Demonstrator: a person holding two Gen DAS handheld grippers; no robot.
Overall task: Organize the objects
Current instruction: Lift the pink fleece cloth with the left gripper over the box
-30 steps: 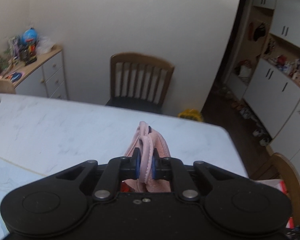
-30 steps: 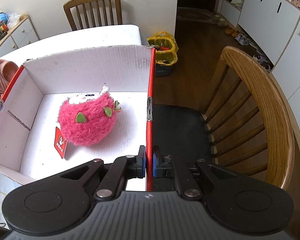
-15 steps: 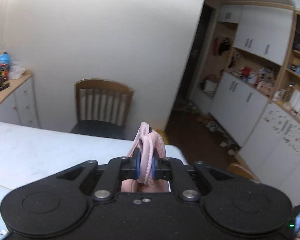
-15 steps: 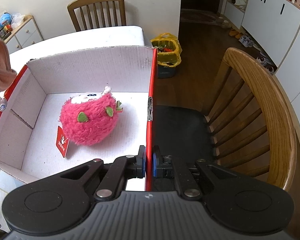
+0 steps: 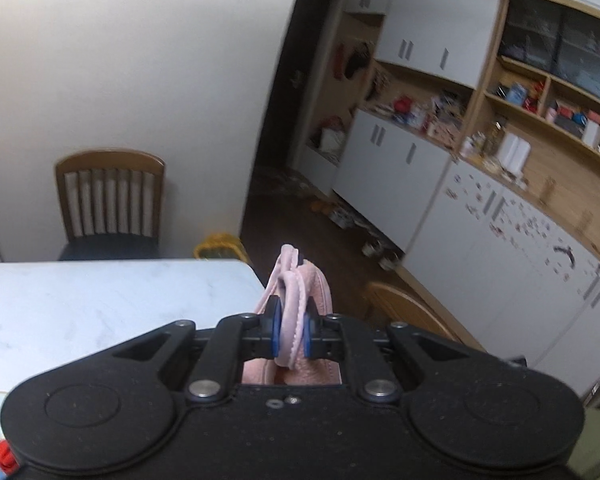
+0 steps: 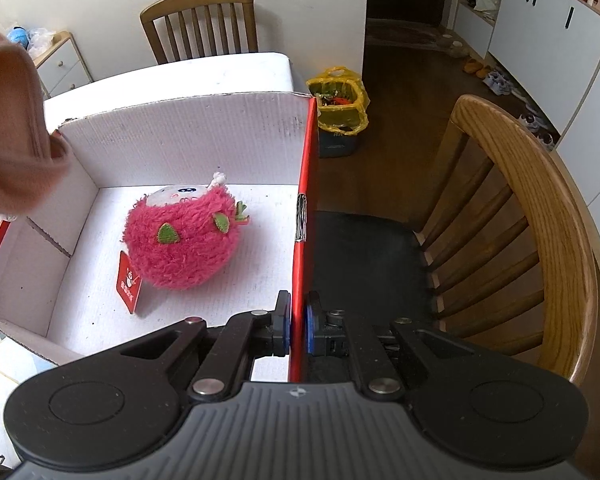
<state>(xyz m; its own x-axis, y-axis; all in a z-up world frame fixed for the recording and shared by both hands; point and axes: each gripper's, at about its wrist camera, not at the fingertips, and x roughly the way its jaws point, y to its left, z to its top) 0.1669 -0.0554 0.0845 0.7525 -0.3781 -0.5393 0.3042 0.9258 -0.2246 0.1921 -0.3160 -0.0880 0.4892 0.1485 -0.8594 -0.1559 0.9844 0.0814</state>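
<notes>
White marble tabletop (image 5: 80,304) ran out to its far right corner, a chair (image 5: 110,200) tucked at the far edge against the wall, cabinets (image 5: 412,168) and cluttered shelves lining the right of the room. Up front, the left gripper (image 5: 289,334) was clamped tight on a pink bag (image 5: 300,288), pinching its looped strap between the blue pads, the bag's body hanging below and ahead of the jaws, off past the tabletop's corner. In the right wrist view that same bag (image 6: 12,128) dangled in from the left, right over the box's left wall.

And the box (image 6: 188,136), white inside and red outside, sat open on the tabletop near its right edge. The right gripper (image 6: 297,326) was closed on the box's red right wall, one pad inside, one outside, squeezing the cardboard. Inside on the box floor lay a fuzzy pink plush (image 6: 184,240) with green spikes, near the middle, apart from all four walls, and a red tag (image 6: 129,282) lay flat just at its near left side. Beside the box stood a second chair (image 6: 500,240), and a yellow bag (image 6: 342,100) sat on the floor beyond.
</notes>
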